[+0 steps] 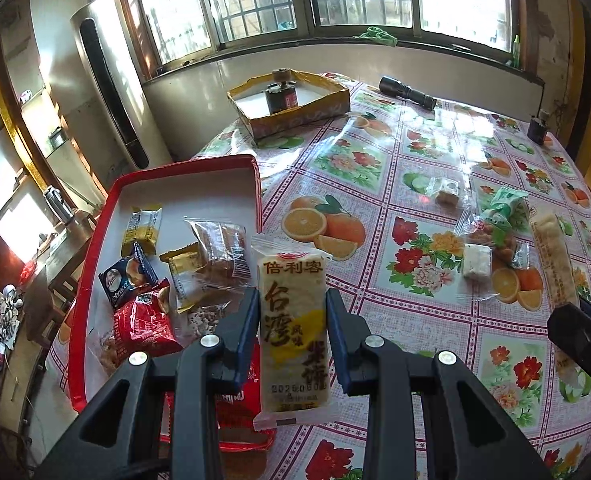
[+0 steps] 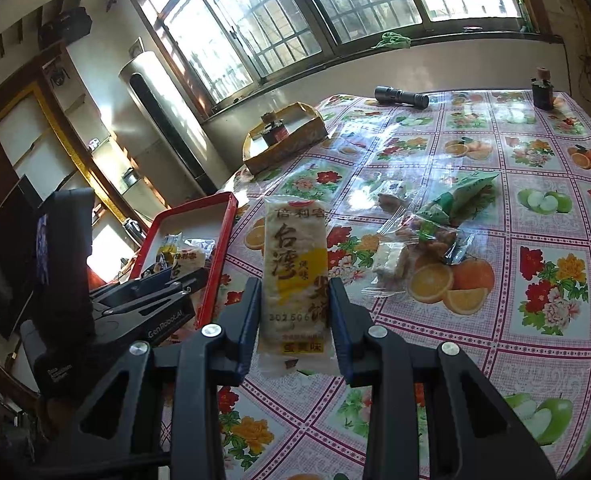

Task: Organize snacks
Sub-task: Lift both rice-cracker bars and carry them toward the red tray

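We held a rice cracker pack in each gripper. The left gripper had its jaws closed narrowly on the left pack, a pale yellow packet with large brown Chinese characters, held upright just at the right edge of the red tray. The right gripper clamped the right pack the same way, upright above the tablecloth, near the tray's right wall. In the right wrist view the left gripper showed at the left, over the tray, with its packet partly seen.

The tray lay at the table's left edge and already held several snacks: a small yellow packet, a clear wrapped cake, a blue biscuit packet, a red packet and another yellow-and-white one.

On the flowered, fruit-printed tablecloth, well to the right of the tray, loose snacks still lay in a small cluster: a green packet, a white square sweet, a clear bag of nuts, a small wrapped cube and a long pale rice bar.

Farther back sat a yellow box with a dark jar inside it, a black flashlight and a small dark bottle near the far edge, below the window.
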Demonstrator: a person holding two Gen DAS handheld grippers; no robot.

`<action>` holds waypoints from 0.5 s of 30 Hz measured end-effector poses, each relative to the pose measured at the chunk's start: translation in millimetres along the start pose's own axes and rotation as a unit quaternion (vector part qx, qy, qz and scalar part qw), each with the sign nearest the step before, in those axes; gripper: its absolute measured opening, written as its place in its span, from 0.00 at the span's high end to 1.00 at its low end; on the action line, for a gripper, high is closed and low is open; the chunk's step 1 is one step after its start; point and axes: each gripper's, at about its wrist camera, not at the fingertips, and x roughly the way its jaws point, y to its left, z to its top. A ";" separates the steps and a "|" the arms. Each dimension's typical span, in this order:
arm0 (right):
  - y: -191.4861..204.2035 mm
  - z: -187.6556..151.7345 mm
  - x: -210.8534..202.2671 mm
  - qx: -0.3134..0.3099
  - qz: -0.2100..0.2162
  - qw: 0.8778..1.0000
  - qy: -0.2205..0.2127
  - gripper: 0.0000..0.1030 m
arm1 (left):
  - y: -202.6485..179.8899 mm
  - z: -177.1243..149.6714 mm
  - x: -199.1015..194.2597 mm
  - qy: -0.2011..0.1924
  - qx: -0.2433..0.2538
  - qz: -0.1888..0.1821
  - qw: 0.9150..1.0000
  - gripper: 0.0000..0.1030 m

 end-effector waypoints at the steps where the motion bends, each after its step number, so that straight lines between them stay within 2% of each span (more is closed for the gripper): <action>1: 1.5 -0.4 1.6 -0.001 0.001 1.000 0.002 0.66 | 1.6 0.2 0.7 0.001 -0.002 0.001 1.000 0.69; 15: 32.8 2.0 31.4 -0.021 0.035 0.999 0.025 0.66 | 44.1 -1.2 8.6 0.006 -0.037 0.025 0.999 0.69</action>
